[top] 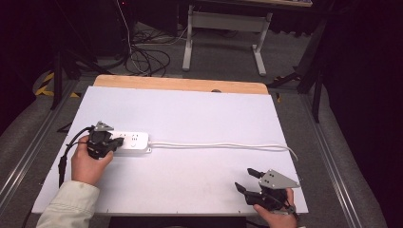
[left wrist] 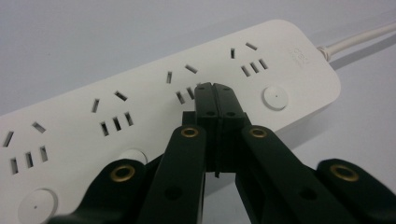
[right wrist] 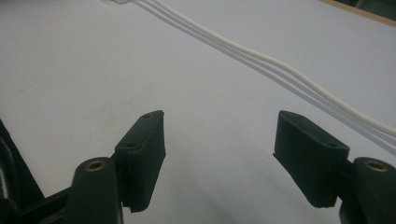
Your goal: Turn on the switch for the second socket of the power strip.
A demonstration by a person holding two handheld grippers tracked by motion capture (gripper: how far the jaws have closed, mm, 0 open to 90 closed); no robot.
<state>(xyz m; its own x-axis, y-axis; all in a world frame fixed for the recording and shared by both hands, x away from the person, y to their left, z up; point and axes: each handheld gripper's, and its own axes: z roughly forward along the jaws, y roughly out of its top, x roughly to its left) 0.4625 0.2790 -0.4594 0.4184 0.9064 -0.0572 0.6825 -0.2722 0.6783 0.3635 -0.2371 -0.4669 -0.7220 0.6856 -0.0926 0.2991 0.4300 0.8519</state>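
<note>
A white power strip (top: 135,141) lies on the left half of the white tabletop (top: 190,114), and its white cord (top: 223,145) runs right toward the table's edge. My left gripper (top: 111,142) is over the strip's left part. In the left gripper view its jaws are pressed together with nothing between them. The tip of this left gripper (left wrist: 215,88) is on or just above the power strip (left wrist: 140,93), between two socket groups and near a round button (left wrist: 275,97). My right gripper (top: 244,178) rests open near the front right edge. The right gripper (right wrist: 219,121) holds nothing, and the cord (right wrist: 280,67) passes beyond it.
A wooden strip (top: 180,84) borders the table's far edge. Beyond it on the floor are loose cables (top: 147,59) and the legs of a grey desk frame (top: 259,57). Metal rails (top: 28,152) run along both sides of the table.
</note>
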